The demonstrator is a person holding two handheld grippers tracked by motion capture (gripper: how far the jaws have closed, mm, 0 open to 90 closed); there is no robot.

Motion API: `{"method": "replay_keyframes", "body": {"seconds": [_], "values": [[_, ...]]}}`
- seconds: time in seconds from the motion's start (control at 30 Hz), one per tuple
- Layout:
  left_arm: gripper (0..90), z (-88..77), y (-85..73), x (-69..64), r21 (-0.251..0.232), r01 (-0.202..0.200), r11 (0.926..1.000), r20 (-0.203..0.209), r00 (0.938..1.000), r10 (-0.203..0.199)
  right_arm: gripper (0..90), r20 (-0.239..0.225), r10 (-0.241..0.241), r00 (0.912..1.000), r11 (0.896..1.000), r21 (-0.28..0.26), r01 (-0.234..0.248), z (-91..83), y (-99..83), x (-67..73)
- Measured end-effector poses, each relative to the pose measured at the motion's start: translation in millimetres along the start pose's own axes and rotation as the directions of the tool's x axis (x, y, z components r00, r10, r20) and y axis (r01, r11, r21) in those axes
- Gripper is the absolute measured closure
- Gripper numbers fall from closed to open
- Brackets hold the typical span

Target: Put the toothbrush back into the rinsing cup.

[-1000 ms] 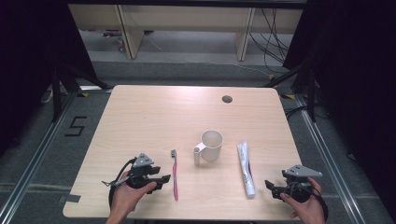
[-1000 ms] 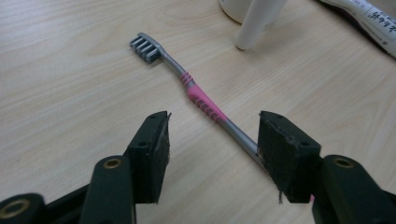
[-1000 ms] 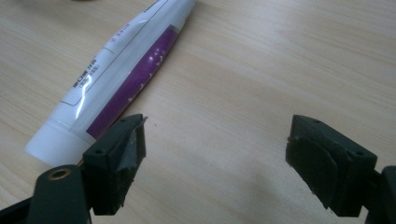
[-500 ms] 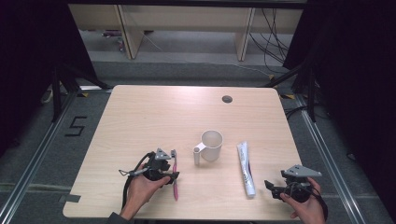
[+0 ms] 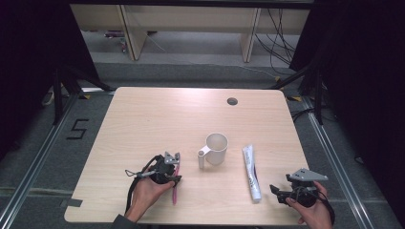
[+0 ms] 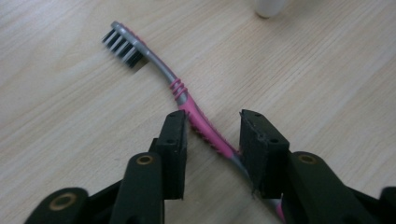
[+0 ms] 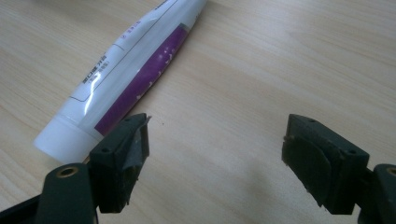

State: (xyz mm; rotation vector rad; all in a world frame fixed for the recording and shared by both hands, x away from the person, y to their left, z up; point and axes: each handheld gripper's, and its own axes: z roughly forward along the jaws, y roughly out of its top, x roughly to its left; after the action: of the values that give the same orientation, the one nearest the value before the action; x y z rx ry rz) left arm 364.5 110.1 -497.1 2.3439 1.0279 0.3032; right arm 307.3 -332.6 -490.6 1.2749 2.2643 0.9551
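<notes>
A pink and grey toothbrush [image 6: 175,86] with dark bristles lies flat on the wooden table [image 5: 157,119]. My left gripper [image 6: 212,135] straddles its pink handle. The jaws have just been closing, and a narrow gap still shows beside the handle. In the high view the left gripper [image 5: 174,157] sits over the toothbrush [image 5: 174,193] near the front edge. A white mug [image 5: 217,148] stands upright mid-table. A white and purple toothpaste tube [image 7: 135,65] lies by my right gripper [image 7: 215,140], whose jaws stand wide with bare table between them. From above, the right gripper [image 5: 274,189] is just right of the tube [image 5: 250,171].
A round cable hole [image 5: 232,101] sits near the table's far edge. The mug's base [image 6: 268,7] shows at the top of the left gripper view. Dark curtains flank the table, and shelving legs and cables lie on the floor beyond it.
The left hand has slid right to the toothbrush, and its jaws have narrowed around the pink handle. The right hand and gripper have stayed put.
</notes>
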Motion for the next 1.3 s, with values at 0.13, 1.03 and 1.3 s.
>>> {"method": "replay_keyframes", "body": {"seconds": [0.13, 1.03, 1.3], "values": [[71.7, -3.3, -3.9, 4.9, 0.016, -0.009, 0.9998, -0.008, 0.9999, 0.009, 24.1, 0.011, 0.001, 0.9999, 1.000, -0.005, -0.001, -1.1, 0.5, 1.0], [82.1, -1.2, 26.4, 12.3, 0.316, -0.104, 0.9431, 0.023, 0.9946, 0.101, 25.4, 0.030, -0.037, 0.9989, 0.999, -0.008, 0.037, -2.3, 1.7, 5.7], [82.2, -1.7, 29.0, 16.6, 0.354, -0.137, 0.9250, 0.029, 0.9903, 0.136, 25.6, 0.021, -0.043, 0.9989, 0.999, -0.013, 0.043, -1.2, 2.1, 4.2]]}}
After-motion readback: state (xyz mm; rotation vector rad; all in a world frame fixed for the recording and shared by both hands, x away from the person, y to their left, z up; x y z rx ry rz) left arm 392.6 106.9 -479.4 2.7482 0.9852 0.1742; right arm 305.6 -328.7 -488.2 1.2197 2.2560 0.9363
